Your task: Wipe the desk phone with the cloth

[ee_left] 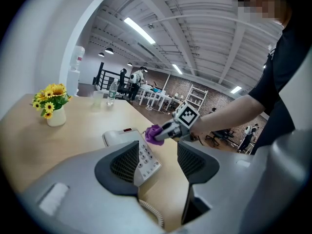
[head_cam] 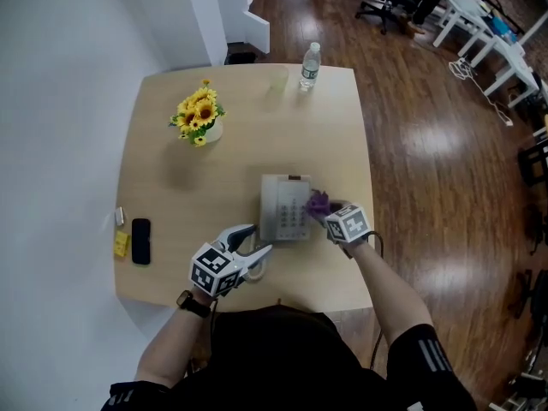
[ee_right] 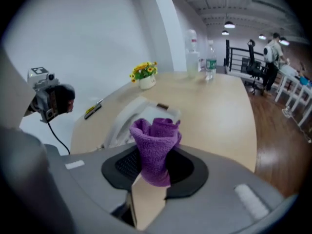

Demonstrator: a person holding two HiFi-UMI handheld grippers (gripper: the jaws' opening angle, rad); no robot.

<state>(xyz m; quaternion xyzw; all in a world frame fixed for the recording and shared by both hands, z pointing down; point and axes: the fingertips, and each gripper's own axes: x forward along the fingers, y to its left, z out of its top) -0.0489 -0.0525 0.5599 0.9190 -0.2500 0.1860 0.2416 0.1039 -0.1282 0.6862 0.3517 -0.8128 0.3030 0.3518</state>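
Desk [head_cam: 231,157]: desk phone [head_cam: 285,208] at frame centre. My left gripper [head_cam: 253,241], lower left of it, jaws released, empty. My right gripper [head_cam: 332,215] jaws clenched on purple cloth [head_cam: 318,202] at keypad's right edge; I should stroke lightly, steadying the base

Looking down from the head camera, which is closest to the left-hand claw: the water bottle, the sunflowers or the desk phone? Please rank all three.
1. desk phone, just right of the left gripper.
2. sunflowers, mid-table, toward the left side.
3. water bottle, at the table's far edge.
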